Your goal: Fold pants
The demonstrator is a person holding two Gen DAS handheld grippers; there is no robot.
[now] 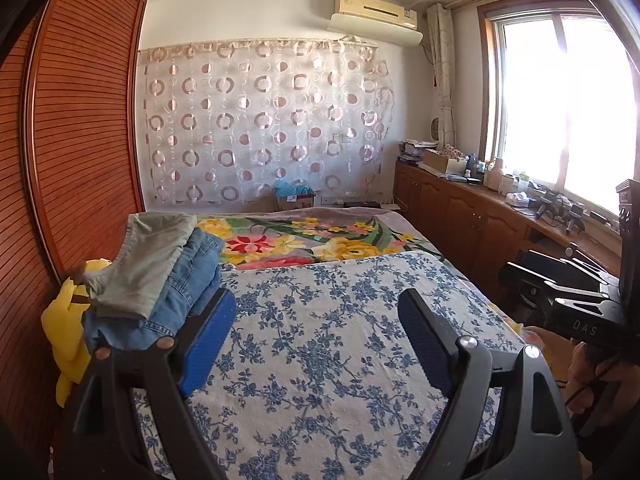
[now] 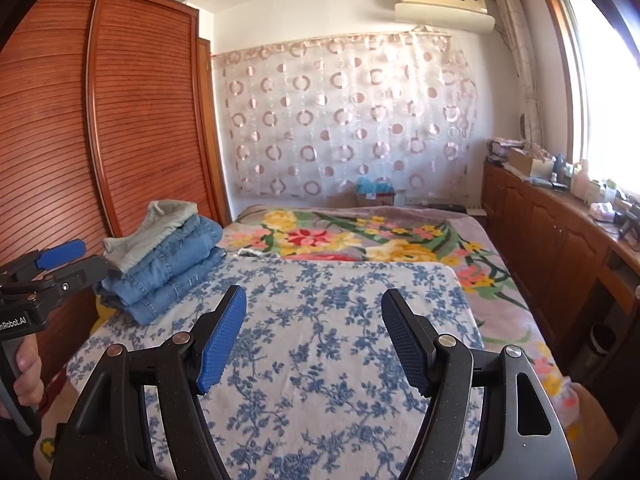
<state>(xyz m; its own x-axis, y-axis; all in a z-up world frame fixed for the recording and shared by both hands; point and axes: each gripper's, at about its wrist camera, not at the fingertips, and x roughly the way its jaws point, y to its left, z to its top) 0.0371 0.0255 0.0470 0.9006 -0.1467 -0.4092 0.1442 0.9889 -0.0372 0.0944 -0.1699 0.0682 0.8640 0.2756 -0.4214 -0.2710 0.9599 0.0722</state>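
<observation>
Item: my left claw (image 1: 316, 308) and right claw (image 2: 314, 308), both spread, empty, over the blue-flowered sheet (image 1: 320, 352). Folded pants (image 2: 168, 256) stacked at the bed's left edge; yellow cloth (image 1: 68, 332) shows only leftward. Beyond: floral blanket (image 2: 360, 240), wardrobe (image 2: 120, 120), curtain (image 2: 340, 120).

Two tools: left tool (image 1: 316, 320), right tool (image 2: 314, 328). Left of them one stack of three folded pants: one grey pair (image 2: 160, 224), two jeans (image 2: 176, 276). One bed (image 2: 360, 300).
</observation>
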